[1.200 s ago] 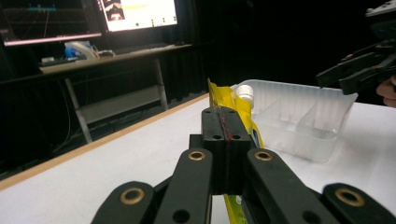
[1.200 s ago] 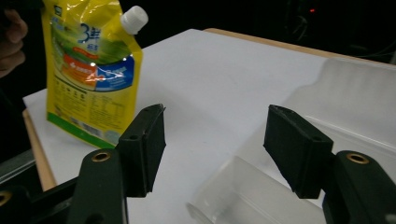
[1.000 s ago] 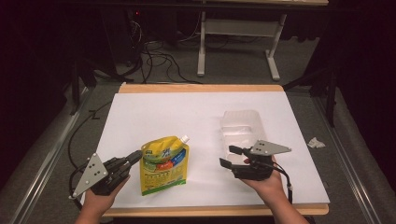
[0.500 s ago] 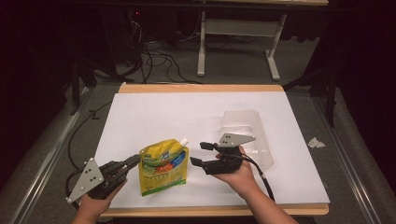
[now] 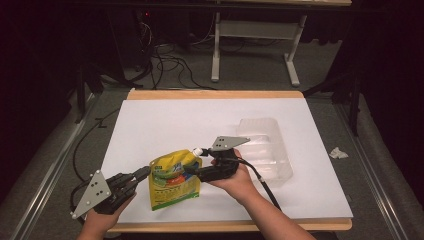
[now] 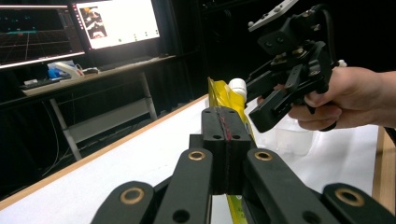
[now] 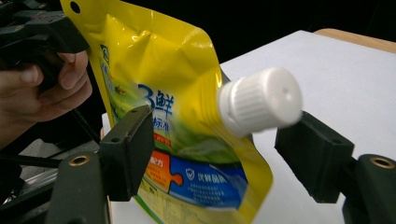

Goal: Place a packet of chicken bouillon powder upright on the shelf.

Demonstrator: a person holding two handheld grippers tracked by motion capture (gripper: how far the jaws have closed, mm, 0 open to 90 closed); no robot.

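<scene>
Left edge of the high view: my left gripper [image 5: 141, 174] lies low at the near left of the white table [image 5: 165, 120], jaws clenched on the left edge of the yellow pouch [image 5: 175, 179]. In the left gripper view I see its two pads pressed flat together with the pouch [image 6: 223, 99] edge rising just beyond them.

Centre: the pouch stands upright on the near part of the table, between both grippers, its white cap [image 5: 197, 150] at the upper right corner. In the right gripper view the cap [image 7: 259, 100] sits between the jaws, tilted toward the right-hand one, pouch body [image 7: 163, 93] behind the left-hand one.

Right of it: my right gripper [image 5: 192, 171] is at the pouch's right side, jaws released and spread, and they have just been opening wider; neither pad presses on the cap or the pouch that I can see.

Farther right: a clear plastic tray [image 5: 267, 150] rests on the table behind my right hand [image 5: 235, 180], apart from the pouch.
</scene>
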